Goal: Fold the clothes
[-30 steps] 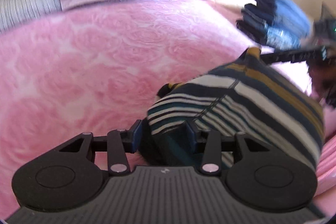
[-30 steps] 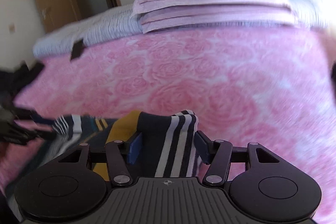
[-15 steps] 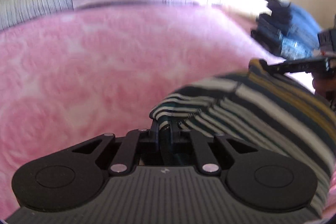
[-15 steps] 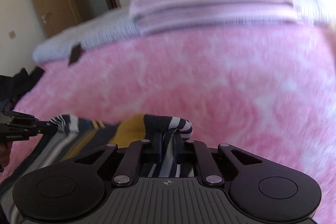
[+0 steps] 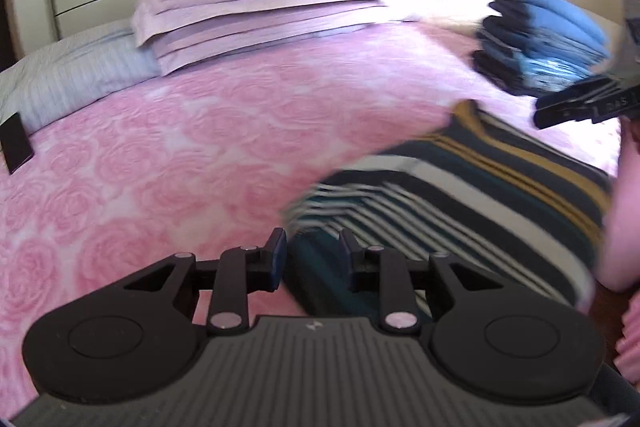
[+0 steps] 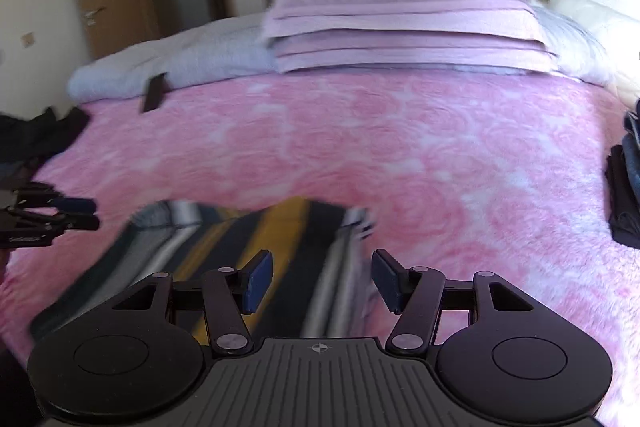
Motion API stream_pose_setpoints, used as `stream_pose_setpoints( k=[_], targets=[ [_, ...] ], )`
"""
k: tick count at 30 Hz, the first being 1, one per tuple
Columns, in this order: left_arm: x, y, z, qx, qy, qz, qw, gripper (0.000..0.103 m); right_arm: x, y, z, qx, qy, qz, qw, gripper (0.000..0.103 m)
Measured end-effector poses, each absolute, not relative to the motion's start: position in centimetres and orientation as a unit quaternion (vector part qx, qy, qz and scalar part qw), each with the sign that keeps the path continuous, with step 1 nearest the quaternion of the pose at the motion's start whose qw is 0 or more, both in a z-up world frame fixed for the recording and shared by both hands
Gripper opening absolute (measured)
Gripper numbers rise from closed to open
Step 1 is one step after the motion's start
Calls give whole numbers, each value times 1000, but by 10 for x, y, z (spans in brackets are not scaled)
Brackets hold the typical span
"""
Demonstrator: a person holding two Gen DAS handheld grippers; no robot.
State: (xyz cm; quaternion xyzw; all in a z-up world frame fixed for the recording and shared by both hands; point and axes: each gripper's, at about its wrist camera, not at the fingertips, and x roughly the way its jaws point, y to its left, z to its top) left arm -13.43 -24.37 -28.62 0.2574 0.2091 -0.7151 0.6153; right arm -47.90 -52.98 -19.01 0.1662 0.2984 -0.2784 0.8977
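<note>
Both my tongs were pressed together on the striped garment half a second ago, and now they have let go of it. My left gripper (image 5: 311,251) stands apart, with the dark green fold of the striped garment (image 5: 460,195) between its fingers; I cannot tell whether they touch the cloth. My right gripper (image 6: 322,281) is wide apart above the yellow and dark stripes of the same garment (image 6: 256,247), not holding it. The garment lies on the near part of the pink rose blanket (image 5: 180,155), blurred in both views. To the far right is a pile of blue folded clothes (image 5: 536,39). At the far end of the bed lie folded lilac sheets (image 6: 400,23) and a grey pillow (image 6: 180,63).
</note>
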Motion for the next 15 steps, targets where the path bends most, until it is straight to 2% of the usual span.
stream_pose_setpoints(
  k=[5, 10, 13, 15],
  targets=[
    [-178, -221, -321, 319, 214, -724, 573, 23, -472, -482, -210, 165, 331, -236, 899, 58],
    [-187, -219, -327, 324, 206, -715, 585, 23, -491, -488, -230, 242, 292, -243, 893, 58],
    [-188, -213, -314, 324, 191, -712, 593, 24, -497, -478, -213, 206, 293, -252, 899, 58],
    [-193, -197, -307, 327, 160, -712, 601, 31, -500, -456, -202, 133, 300, -249, 911, 59]
  ],
)
